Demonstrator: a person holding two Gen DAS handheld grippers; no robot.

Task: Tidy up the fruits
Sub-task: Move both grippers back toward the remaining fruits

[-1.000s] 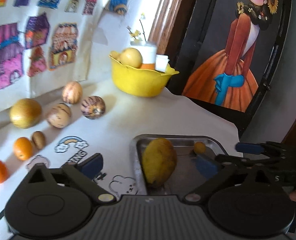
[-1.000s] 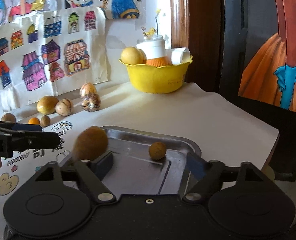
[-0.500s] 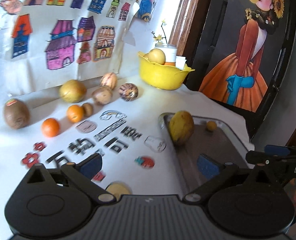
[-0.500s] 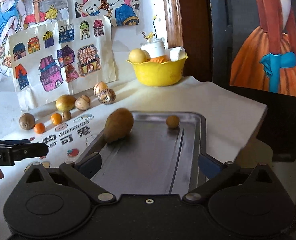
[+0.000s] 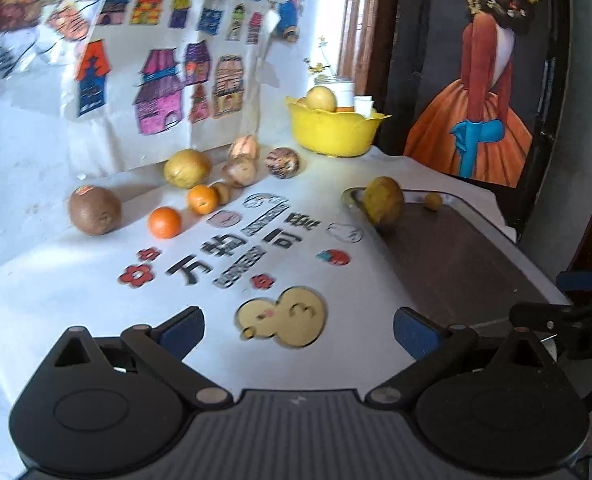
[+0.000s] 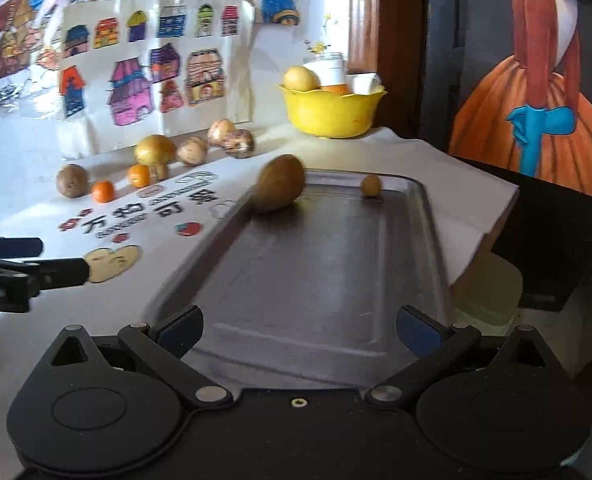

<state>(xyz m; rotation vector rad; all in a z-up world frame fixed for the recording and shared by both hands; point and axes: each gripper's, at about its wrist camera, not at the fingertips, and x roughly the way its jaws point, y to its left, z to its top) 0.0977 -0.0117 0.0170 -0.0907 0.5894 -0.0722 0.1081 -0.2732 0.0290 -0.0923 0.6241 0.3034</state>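
Note:
A metal tray (image 6: 320,280) (image 5: 468,264) lies on the white table and holds a yellow-brown mango (image 6: 280,188) (image 5: 384,202) at its far left corner and a small round yellow fruit (image 6: 371,185) (image 5: 433,201). Loose fruits lie in a row near the wall: a kiwi (image 5: 95,210), two oranges (image 5: 164,222) (image 5: 203,199), a yellow-green fruit (image 5: 187,168) and striped round fruits (image 5: 282,163). My left gripper (image 5: 298,330) is open and empty above the table's stickers. My right gripper (image 6: 300,328) is open and empty over the tray's near end.
A yellow bowl (image 5: 332,130) (image 6: 332,112) with a yellow fruit and white cups stands at the back by the wall. Drawings hang on the wall. A framed painting (image 5: 484,80) leans at the right. The table's right edge runs just beyond the tray.
Both grippers have pulled back and away from the tray. The mango and the small fruit stay in the tray. More of the table and fruit row has come into view.

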